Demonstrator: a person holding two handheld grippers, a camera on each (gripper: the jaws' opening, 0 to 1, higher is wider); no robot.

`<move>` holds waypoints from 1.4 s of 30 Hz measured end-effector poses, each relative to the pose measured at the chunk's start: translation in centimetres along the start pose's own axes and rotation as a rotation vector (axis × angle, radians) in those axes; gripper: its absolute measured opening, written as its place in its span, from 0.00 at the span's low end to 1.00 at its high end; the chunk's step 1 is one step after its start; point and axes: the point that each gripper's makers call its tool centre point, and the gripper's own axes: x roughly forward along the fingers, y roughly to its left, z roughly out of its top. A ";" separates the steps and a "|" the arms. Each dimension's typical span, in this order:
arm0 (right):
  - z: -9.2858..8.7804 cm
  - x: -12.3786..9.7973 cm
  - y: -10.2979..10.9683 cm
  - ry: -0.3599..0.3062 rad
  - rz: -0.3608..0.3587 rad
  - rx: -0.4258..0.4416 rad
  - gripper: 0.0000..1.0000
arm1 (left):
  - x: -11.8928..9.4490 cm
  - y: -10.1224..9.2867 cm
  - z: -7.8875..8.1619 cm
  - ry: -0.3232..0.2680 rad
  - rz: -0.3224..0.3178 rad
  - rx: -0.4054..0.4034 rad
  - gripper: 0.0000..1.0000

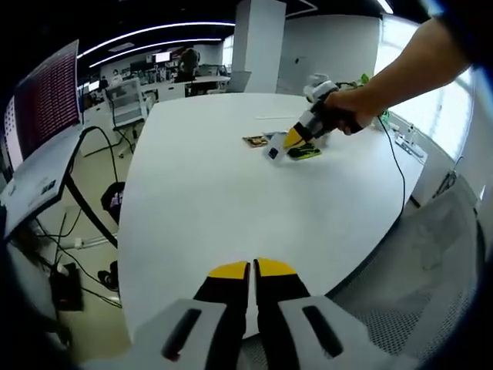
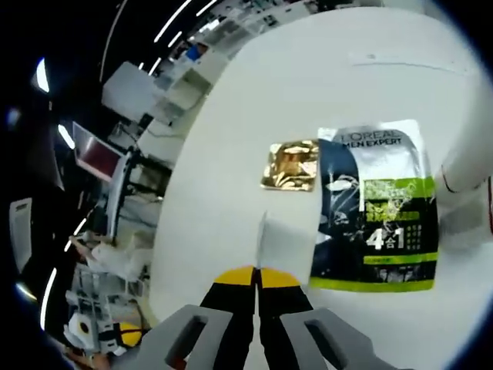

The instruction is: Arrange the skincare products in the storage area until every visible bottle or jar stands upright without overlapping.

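Pinching a thin white sachet [image 2: 286, 245] edge-on between closed jaws, right gripper [image 2: 256, 276] at lower centre of the right gripper view, low over the white table [image 2: 231, 154]. Lying flat just right of that sachet: a dark L'Oreal Men Expert packet [image 2: 377, 208]; a small gold packet [image 2: 291, 165] above, near the middle. Left gripper [image 1: 252, 269] closed on nothing at bottom centre of the left gripper view, well apart from the products in the upper right, beside a hand [image 1: 350, 108].
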 end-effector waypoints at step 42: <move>-0.8 1.7 -3.1 0.040 -0.196 0.094 0.02 | -0.2 0.4 0.2 -0.015 0.017 0.023 0.00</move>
